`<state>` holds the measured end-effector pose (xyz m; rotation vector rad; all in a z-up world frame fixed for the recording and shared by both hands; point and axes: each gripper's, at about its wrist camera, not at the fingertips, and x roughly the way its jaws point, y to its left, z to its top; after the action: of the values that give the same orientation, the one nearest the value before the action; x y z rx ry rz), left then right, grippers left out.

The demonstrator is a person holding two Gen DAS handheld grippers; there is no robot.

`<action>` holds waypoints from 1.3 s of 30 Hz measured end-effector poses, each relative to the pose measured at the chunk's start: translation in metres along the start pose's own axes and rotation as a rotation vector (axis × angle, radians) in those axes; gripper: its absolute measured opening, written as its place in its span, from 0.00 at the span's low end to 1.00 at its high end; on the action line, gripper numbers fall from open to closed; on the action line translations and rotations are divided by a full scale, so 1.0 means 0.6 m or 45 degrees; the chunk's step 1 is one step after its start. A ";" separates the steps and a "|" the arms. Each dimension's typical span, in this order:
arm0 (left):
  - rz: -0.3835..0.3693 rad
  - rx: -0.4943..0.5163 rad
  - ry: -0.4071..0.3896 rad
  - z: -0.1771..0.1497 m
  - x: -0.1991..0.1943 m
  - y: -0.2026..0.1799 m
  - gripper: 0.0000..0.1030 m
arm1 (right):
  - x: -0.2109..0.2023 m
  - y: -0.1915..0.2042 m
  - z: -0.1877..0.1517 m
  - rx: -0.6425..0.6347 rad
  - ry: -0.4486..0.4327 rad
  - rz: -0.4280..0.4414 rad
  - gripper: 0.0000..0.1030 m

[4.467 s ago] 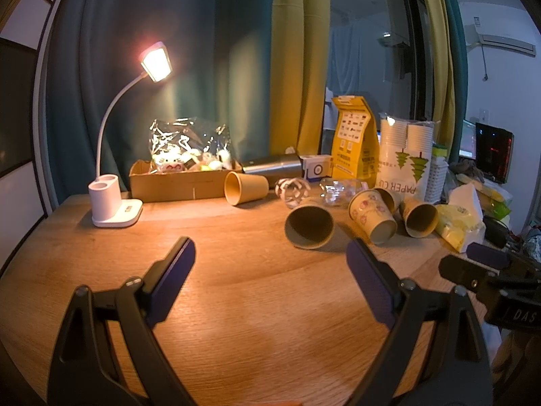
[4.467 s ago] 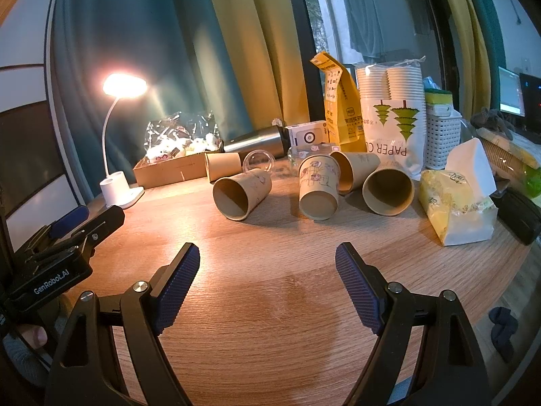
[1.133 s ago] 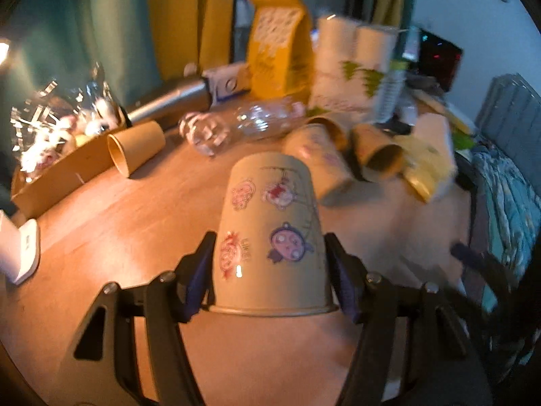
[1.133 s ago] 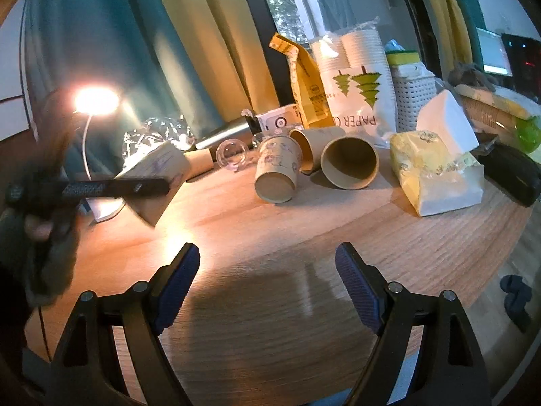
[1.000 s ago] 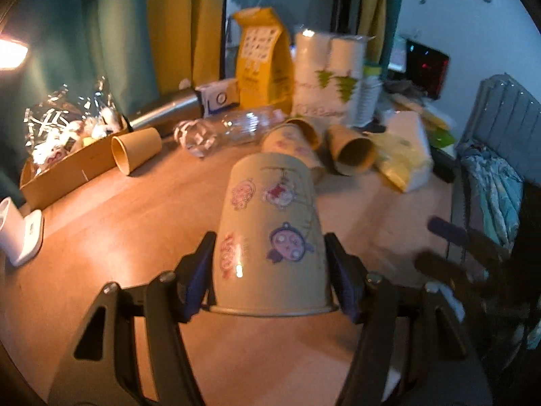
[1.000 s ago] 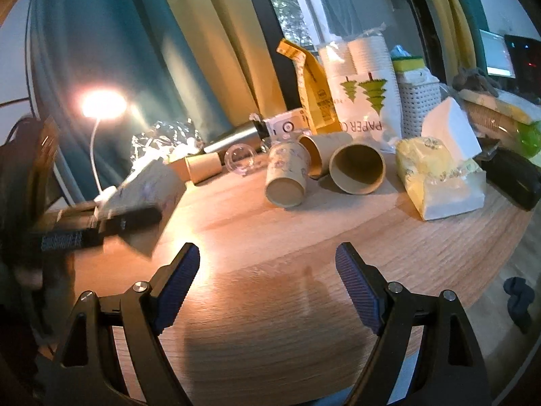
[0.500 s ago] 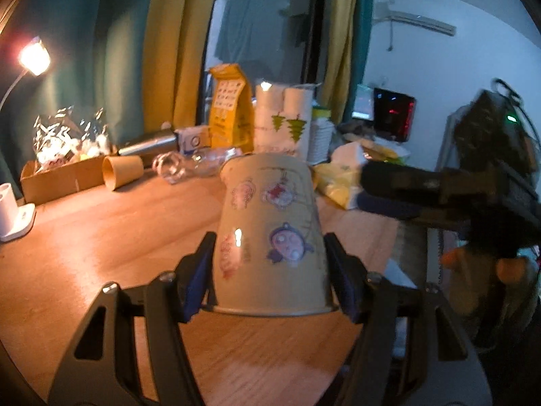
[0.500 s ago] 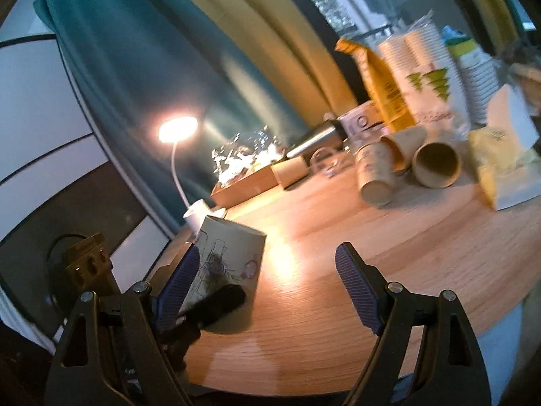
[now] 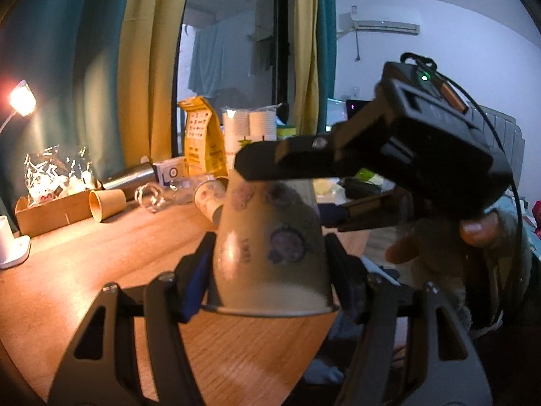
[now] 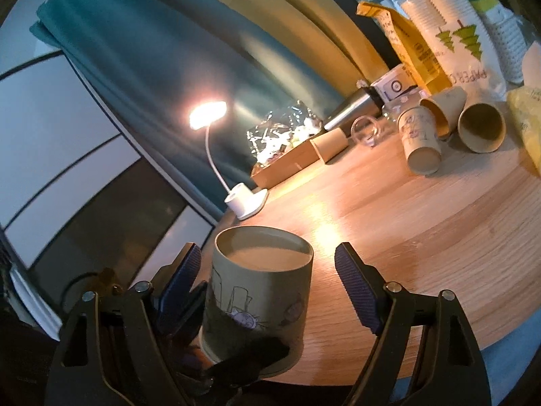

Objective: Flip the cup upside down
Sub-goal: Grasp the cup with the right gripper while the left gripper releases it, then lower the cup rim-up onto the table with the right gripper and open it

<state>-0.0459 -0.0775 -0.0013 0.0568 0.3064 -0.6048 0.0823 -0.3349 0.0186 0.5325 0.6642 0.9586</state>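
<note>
— Where is the cup (image 9: 270, 243)?

— Clamped between the two fingers of the left hand-held gripper (image 9: 270, 264), near the counter's (image 9: 111, 270) front edge. Its wide rim points toward that gripper's camera and its closed bottom points away, so the left wrist view shows it mouth-down, cartoon prints on its side.

— And the right hand-held gripper (image 10: 267, 270)?

— Its fingers are spread wide on either side of the cup (image 10: 260, 280) without touching it. The right wrist view looks onto the cup's recessed base. From the left side, one dark finger of the right gripper (image 9: 324, 165) lies just across the cup's top.

— What else is on the counter?

— A lit desk lamp (image 10: 216, 149), a cardboard box (image 9: 50, 213) with shiny wrappers, several paper cups lying on their sides (image 10: 449, 128), a steel bottle (image 10: 351, 111) and a yellow bag (image 9: 203, 138) farther back.
</note>
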 end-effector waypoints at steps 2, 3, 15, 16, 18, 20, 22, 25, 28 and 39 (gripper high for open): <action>-0.002 -0.003 -0.003 0.000 -0.001 0.001 0.63 | 0.006 -0.004 0.001 0.014 0.031 0.023 0.62; -0.004 -0.003 0.000 -0.001 0.000 0.001 0.63 | 0.011 -0.005 0.001 0.020 0.042 0.034 0.60; -0.023 -0.028 0.034 -0.007 0.002 0.004 0.80 | 0.024 -0.006 0.018 -0.015 0.044 -0.003 0.59; -0.018 -0.032 0.034 -0.008 0.000 0.006 0.80 | 0.024 -0.005 0.022 -0.026 0.027 -0.023 0.59; -0.009 -0.041 0.042 -0.009 0.000 0.008 0.80 | 0.026 -0.008 0.035 -0.069 -0.014 -0.097 0.59; -0.012 -0.048 0.060 -0.011 -0.001 0.012 0.80 | 0.033 -0.011 0.046 -0.125 -0.044 -0.191 0.59; -0.002 -0.047 0.064 -0.014 -0.006 0.015 0.80 | 0.042 -0.017 0.055 -0.188 -0.083 -0.276 0.59; 0.030 -0.060 0.065 -0.013 -0.015 0.028 0.80 | 0.065 -0.037 0.061 -0.253 -0.104 -0.419 0.59; 0.082 -0.097 0.055 -0.006 -0.022 0.052 0.80 | 0.092 -0.051 0.056 -0.325 -0.116 -0.590 0.59; 0.295 -0.258 0.041 0.001 -0.002 0.146 0.80 | 0.162 -0.049 0.028 -0.503 -0.112 -0.804 0.59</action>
<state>0.0030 -0.0051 -0.0035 -0.0919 0.3852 -0.3410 0.1506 -0.2664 -0.0164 0.0006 0.4973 0.4442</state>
